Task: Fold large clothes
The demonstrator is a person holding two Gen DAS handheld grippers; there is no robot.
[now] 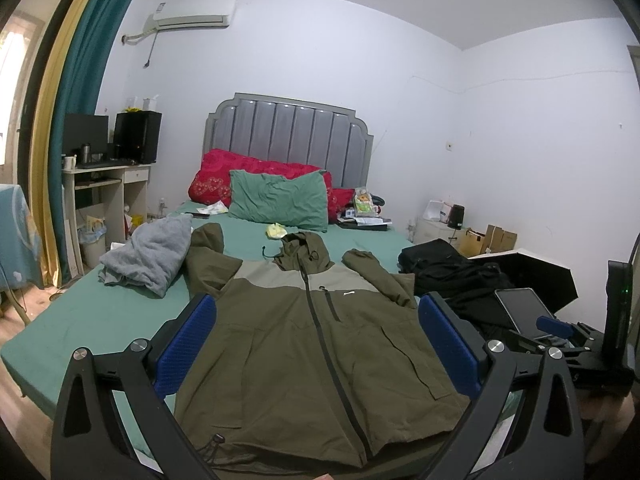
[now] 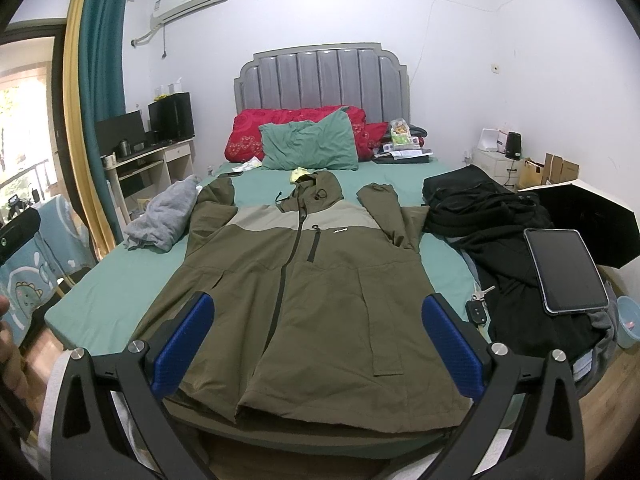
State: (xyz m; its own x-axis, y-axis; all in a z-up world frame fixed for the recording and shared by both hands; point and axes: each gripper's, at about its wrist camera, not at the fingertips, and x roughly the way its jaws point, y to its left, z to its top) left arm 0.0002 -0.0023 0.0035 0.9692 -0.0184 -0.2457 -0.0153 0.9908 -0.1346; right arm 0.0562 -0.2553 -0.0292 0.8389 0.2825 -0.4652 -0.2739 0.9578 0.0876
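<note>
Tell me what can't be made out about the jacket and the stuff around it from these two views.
- Jacket hem: cut off in both wrist views by the claw frames at the bottom edge.
- Chest logo: too small to read.
- Black clothes: partly covered by the tablet; the number of garments is unclear.
- Items beside the green pillow: too small to identify.

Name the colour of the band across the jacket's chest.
Light grey-beige band on the olive-green jacket; clearest in the right wrist view.

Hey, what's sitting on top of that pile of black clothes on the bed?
A tablet in a clear case lies screen-up on the black clothes. Keys rest at the pile's edge. Whatever lies under the pile is covered.
</note>
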